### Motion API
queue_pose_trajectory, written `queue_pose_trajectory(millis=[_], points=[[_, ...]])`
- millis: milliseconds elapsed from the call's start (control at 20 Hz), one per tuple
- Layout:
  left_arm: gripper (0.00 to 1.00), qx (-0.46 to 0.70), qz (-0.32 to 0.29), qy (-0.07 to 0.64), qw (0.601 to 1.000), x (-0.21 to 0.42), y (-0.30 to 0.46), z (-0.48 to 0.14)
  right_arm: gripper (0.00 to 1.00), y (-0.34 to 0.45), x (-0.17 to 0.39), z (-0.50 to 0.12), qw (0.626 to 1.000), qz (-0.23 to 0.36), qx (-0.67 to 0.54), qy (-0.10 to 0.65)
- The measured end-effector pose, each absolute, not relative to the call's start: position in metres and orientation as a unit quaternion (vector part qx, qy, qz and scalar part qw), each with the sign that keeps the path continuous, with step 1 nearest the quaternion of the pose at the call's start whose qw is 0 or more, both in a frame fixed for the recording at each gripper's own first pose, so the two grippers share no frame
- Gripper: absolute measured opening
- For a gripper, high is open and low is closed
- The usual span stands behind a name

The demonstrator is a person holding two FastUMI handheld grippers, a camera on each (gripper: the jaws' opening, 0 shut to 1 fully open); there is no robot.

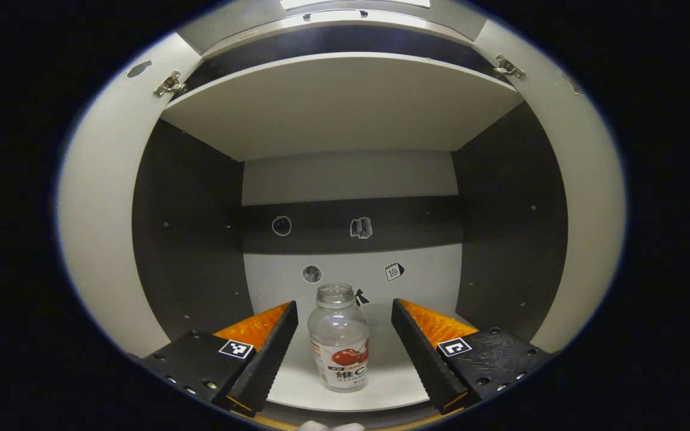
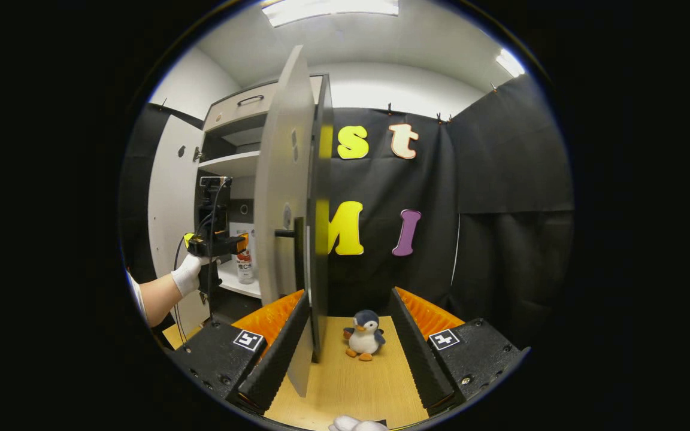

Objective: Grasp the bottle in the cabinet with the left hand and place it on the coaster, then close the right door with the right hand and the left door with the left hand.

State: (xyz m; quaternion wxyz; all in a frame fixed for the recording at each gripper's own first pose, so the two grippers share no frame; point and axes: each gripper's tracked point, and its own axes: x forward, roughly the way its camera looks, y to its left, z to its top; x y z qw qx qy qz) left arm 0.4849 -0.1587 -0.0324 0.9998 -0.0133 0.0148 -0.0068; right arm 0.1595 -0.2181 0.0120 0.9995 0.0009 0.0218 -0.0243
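One bottle [image 1: 340, 339] stands upright between my left gripper [image 1: 341, 347]'s spread fingers, touching neither, on the cabinet [image 1: 345, 108]'s lower shelf at 6 o'clock. My right gripper [image 2: 346, 342] is released too, one penguin toy [image 2: 364, 335] beyond it at 12 o'clock, the right door [image 2: 285, 197] edge-on at 11.

In the right gripper view, the open right door [image 2: 285, 227] hid most of the bottle [image 2: 244, 260]; the person's arm [image 2: 156, 296] was cut off at the edge.
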Motion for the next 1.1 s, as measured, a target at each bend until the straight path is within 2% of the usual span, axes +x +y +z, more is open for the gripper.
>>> queue_pose_trajectory(millis=[300,350,400,450,550,650,850,900,950,1050,1100], points=[[0.96,-0.016,0.007,0.039,0.999,0.527,-0.153,-0.062,0.83,-0.23,0.172,0.022,0.999,-0.037,-0.008,0.014],[0.92,-0.012,0.011,0.053,0.998,0.531,-0.149,-0.072,0.82,-0.228,0.172,0.022,0.999,-0.034,-0.006,0.015],[0.82,-0.01,0.017,0.041,0.999,0.532,-0.147,-0.066,0.82,-0.225,0.172,0.022,0.999,-0.031,-0.005,0.016],[0.77,-0.018,0.021,0.049,0.998,0.529,-0.146,-0.065,0.83,-0.224,0.171,0.023,0.999,-0.031,-0.007,0.016],[0.76,-0.039,0.014,0.028,0.999,0.518,-0.146,-0.044,0.83,-0.223,0.168,0.027,0.999,-0.034,-0.011,0.007],[0.73,-0.026,0.018,0.011,0.999,0.496,-0.137,-0.025,0.83,-0.217,0.162,0.03,0.999,-0.031,-0.009,0.001],[0.73,-0.016,-0.022,-0.001,1.0,0.419,-0.139,-0.011,0.83,-0.208,0.15,0.031,0.999,-0.044,-0.008,-0.011],[0.76,-0.014,-0.033,-0.001,0.999,0.398,-0.14,-0.014,0.82,-0.204,0.146,0.029,0.999,-0.05,-0.004,-0.011],[0.73,-0.012,-0.044,0.002,0.999,0.377,-0.141,-0.019,0.82,-0.2,0.14,0.026,0.998,-0.056,0.003,-0.009],[0.76,-0.004,-0.063,-0.008,0.998,0.338,-0.142,-0.034,0.83,-0.185,0.124,0.021,0.998,-0.066,0.012,-0.003],[0.73,-0.001,-0.07,-0.012,0.997,0.321,-0.142,-0.044,0.82,-0.18,0.115,0.019,0.997,-0.075,0.01,-0.003]])
